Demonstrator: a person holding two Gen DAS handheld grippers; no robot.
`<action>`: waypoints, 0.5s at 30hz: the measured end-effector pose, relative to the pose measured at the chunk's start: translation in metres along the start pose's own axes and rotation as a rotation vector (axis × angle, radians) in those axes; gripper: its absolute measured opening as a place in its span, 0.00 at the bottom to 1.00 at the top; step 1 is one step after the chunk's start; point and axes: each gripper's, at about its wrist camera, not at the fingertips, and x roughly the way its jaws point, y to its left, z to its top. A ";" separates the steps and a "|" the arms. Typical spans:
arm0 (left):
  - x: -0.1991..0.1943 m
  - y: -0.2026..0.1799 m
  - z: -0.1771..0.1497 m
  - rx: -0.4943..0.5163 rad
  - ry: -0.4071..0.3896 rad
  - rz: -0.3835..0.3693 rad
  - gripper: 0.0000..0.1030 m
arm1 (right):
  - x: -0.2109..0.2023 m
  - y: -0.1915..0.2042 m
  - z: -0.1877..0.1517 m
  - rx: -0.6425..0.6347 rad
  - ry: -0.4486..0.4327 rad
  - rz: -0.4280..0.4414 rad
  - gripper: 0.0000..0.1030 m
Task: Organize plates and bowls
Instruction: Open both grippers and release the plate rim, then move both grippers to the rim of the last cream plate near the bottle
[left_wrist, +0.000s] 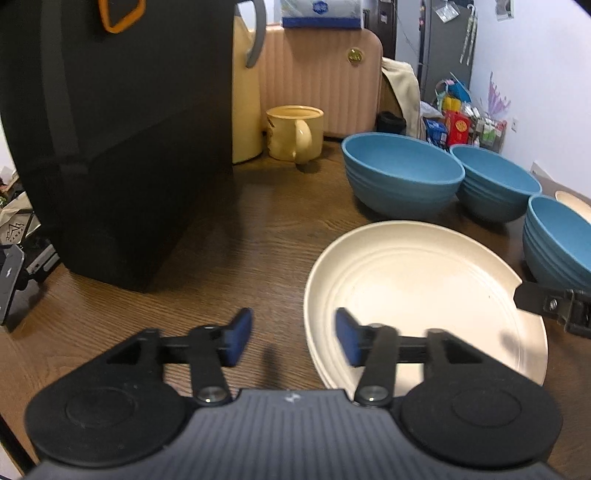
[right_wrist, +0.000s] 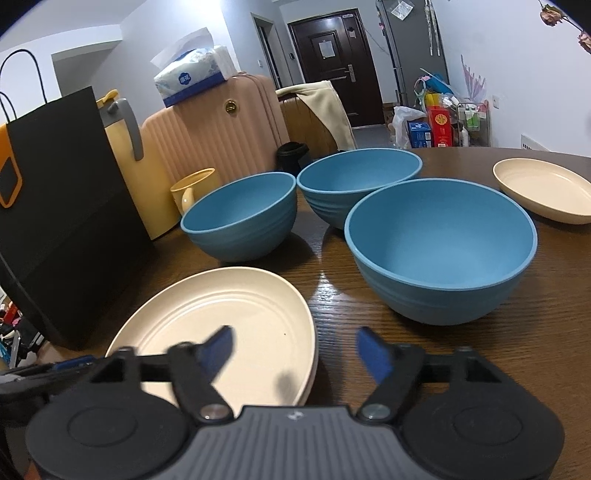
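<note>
left wrist view: left gripper gapes over cream plate's rim, gripping nothing; right gripper likewise spread, empty.

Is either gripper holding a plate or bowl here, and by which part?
Nothing is held. Both the left gripper and the right gripper have open jaws straddling the near cream round plate's rim.

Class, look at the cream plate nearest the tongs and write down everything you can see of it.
The near plate is round, cream and matt, like plastic, with raised rings inside and a shallow upturned rim. It is empty and lies flat on the wooden table, seemingly atop a second plate whose edge shows beneath. The blue bowls stand behind it, apart. Both tongs, left and right, are open over its rim, not gripping.
</note>
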 end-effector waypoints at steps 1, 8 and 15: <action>-0.002 0.002 0.001 -0.010 -0.007 -0.003 0.71 | -0.001 0.000 0.000 0.002 -0.001 0.001 0.89; -0.019 0.014 0.006 -0.083 -0.045 0.007 1.00 | -0.009 -0.003 0.000 0.021 0.004 -0.006 1.00; -0.035 0.013 0.007 -0.079 -0.063 -0.001 1.00 | -0.028 -0.008 -0.005 0.048 -0.017 -0.003 1.00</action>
